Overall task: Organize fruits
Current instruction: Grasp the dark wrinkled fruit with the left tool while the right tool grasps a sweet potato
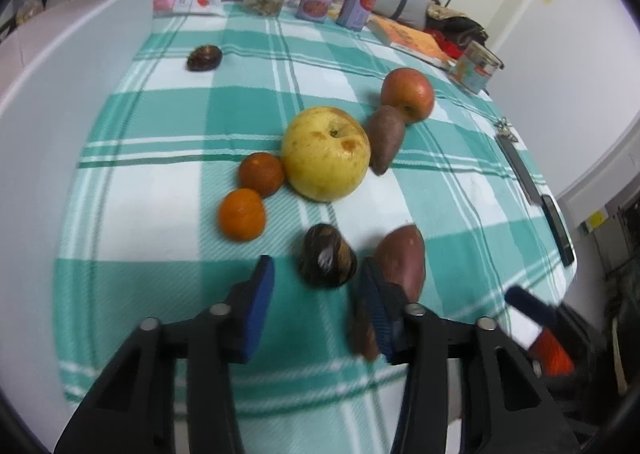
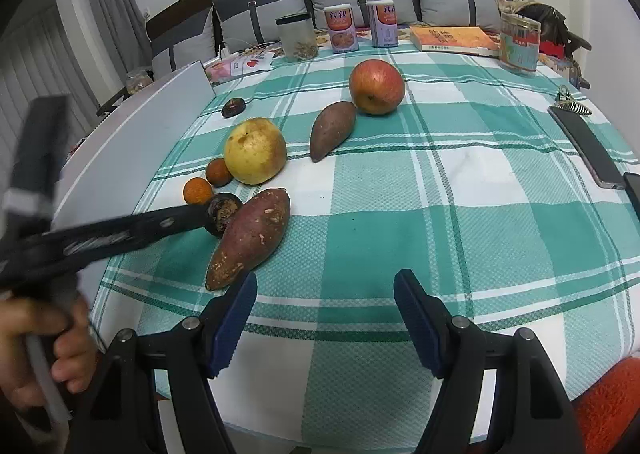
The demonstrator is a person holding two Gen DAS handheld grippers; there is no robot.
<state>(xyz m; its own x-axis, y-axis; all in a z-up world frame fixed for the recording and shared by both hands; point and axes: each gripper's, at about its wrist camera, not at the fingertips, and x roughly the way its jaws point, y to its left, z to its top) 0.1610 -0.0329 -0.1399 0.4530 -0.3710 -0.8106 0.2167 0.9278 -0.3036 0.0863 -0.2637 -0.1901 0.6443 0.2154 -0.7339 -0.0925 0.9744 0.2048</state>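
On the green checked cloth, my left gripper is open around a dark round fruit. A gap shows between its left pad and the fruit. A large sweet potato lies just right of the right finger. Beyond are two small oranges, a yellow pear, a smaller sweet potato and a red apple. A second dark fruit lies far left. My right gripper is open and empty, near the large sweet potato's pointed end.
A white board borders the cloth on the left. Two cans, a jar, a book and a tin line the back. A phone lies at the right edge. A hand holds the left gripper.
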